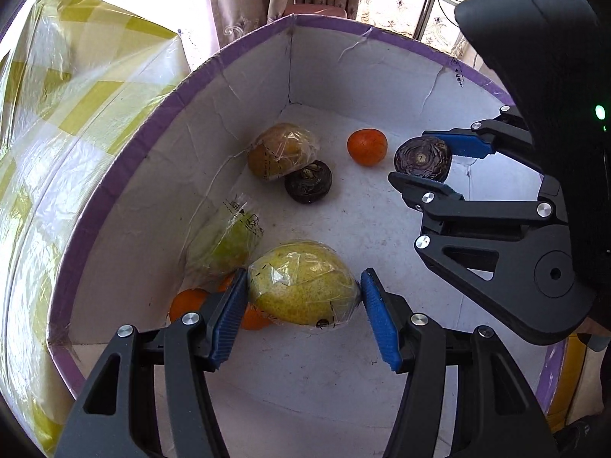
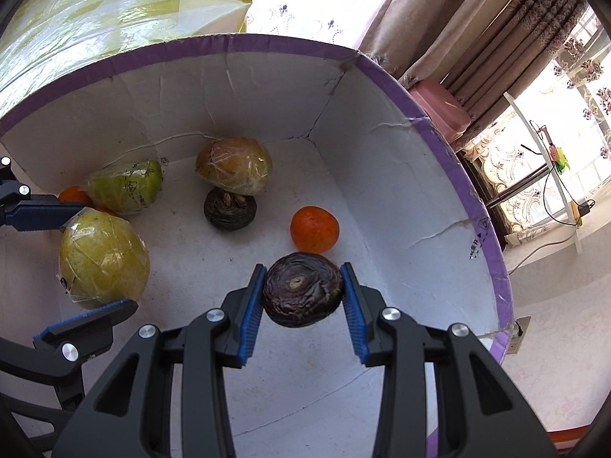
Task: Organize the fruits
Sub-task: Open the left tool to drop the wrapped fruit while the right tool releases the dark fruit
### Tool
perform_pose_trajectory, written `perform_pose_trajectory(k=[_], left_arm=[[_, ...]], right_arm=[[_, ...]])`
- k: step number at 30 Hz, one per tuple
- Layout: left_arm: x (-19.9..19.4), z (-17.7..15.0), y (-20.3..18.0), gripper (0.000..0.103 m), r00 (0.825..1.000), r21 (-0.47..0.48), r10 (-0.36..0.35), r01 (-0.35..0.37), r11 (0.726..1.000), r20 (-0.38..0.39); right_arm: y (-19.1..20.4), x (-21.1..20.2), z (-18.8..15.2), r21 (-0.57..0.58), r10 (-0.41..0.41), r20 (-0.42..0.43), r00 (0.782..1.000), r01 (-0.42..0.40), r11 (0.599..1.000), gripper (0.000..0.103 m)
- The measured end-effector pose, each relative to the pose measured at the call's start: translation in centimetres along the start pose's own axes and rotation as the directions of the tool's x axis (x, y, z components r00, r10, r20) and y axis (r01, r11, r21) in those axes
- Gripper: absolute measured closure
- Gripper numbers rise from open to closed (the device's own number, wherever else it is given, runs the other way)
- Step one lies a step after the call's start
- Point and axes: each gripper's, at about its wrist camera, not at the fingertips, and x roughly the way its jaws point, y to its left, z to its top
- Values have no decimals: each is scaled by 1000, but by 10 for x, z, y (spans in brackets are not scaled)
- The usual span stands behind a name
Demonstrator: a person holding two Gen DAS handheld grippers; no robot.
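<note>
A: Inside a white box [image 1: 160, 175] with a purple rim, the left gripper [image 1: 303, 297] clamps a large yellow-green pear [image 1: 301, 286] sealed in clear film, both blue pads pressed to its sides, low over the floor of the box.

B: And the right gripper [image 2: 303, 292]?

A: Closed narrow on a dark purple fruit [image 2: 301, 290], wrinkled, with a pale scar at its centre, held just above the floor near the right wall.

B: What else lies in there?

A: 2 more wrapped pears, a greener pear [image 1: 225, 244] against the left wall and a browner pear [image 1: 282, 150] toward the back. A second dark fruit [image 1: 308, 182] touches the browner one. A loose orange [image 1: 366, 147] sits alone near the back.

B: Anything hard to make out?

A: 2 oranges [image 1: 189, 303] are half hidden behind the left finger and the held pear. Glare washes out the printing on the film. Whether the pear touches the floor, I cannot tell.
</note>
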Motion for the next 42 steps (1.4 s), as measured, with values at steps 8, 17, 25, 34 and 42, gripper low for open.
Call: perform_pose_trajectory(k=[8, 17, 25, 34, 42], left_arm=[[2, 2, 2, 45, 1000, -16, -5, 5, 1000, -2], [0, 1, 6, 45, 1000, -40, -10, 10, 999, 0], [-3, 2, 11, 40, 1000, -60, -16, 16, 998, 7], [-11, -2, 13, 29, 999, -76, 4, -1, 997, 38], [-24, -6, 10, 20, 995, -66, 61, -56, 996, 78]], right_arm=[[5, 1, 0, -22, -6, -17, 1000, 6, 1000, 64], [6, 2, 0, -34, -9, -32, 999, 8, 999, 64], [7, 1, 1, -33, -9, -36, 999, 8, 999, 63], [2, -6, 1, -17, -11, -3, 1000, 11, 1000, 38], [-7, -16, -2, 25, -22, 44, 999, 21, 999, 24]])
